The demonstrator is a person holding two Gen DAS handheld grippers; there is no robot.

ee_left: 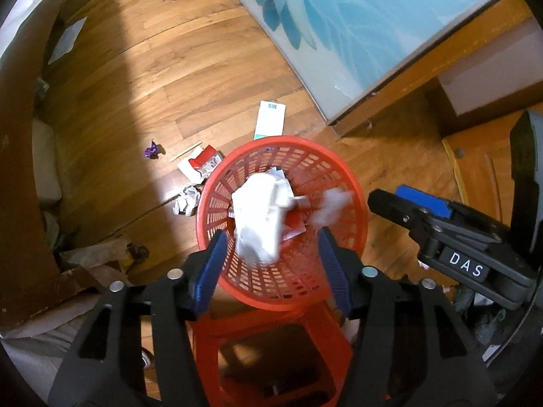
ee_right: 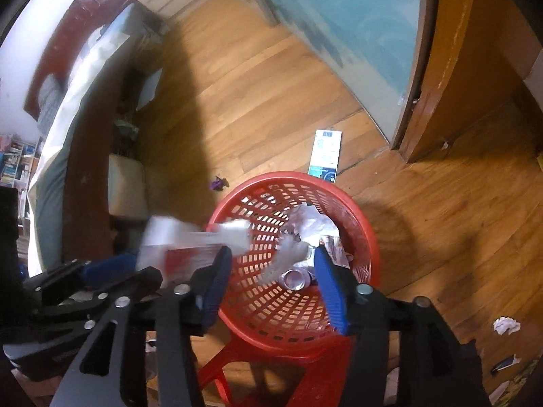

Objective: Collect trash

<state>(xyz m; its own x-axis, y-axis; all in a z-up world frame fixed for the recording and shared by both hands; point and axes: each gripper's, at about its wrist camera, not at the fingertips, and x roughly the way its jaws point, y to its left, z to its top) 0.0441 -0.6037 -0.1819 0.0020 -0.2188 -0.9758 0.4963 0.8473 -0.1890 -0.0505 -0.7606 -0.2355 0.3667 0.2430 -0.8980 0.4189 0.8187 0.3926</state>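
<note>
Left wrist view: the left tool point(ee_left: 271, 247) hangs spread over the red basket point(ee_left: 356, 210), its blue pads apart with nothing pinched; a white crumpled wad point(ee_left: 261, 210), blurred, sits between and below them, apparently dropping into the basket. The right tool point(ee_right: 273, 271) is likewise spread above the same basket, pinching nothing, with a blurred pale scrap point(ee_right: 288, 254) falling just under it and a white-and-red wrapper point(ee_right: 190, 240), also blurred, at the basket's near rim. Inside lie crumpled paper and a crushed can point(ee_right: 295, 278). The basket stands on a red stool point(ee_left: 271, 339).

Outward on the wooden floor point(ee_left: 169, 68), more trash remains: a flat carton point(ee_left: 269, 120) just beyond the basket, a red-and-white packet point(ee_left: 203, 162), a crumpled paper ball point(ee_left: 186, 200) beside the basket, a thin stick point(ee_left: 186, 152) and a small purple scrap point(ee_left: 151, 150).

All of it looks light. The paper ball is soft and should squash under a pinch across its middle; the carton lies flat, so taking it by an edge seems best.
</note>
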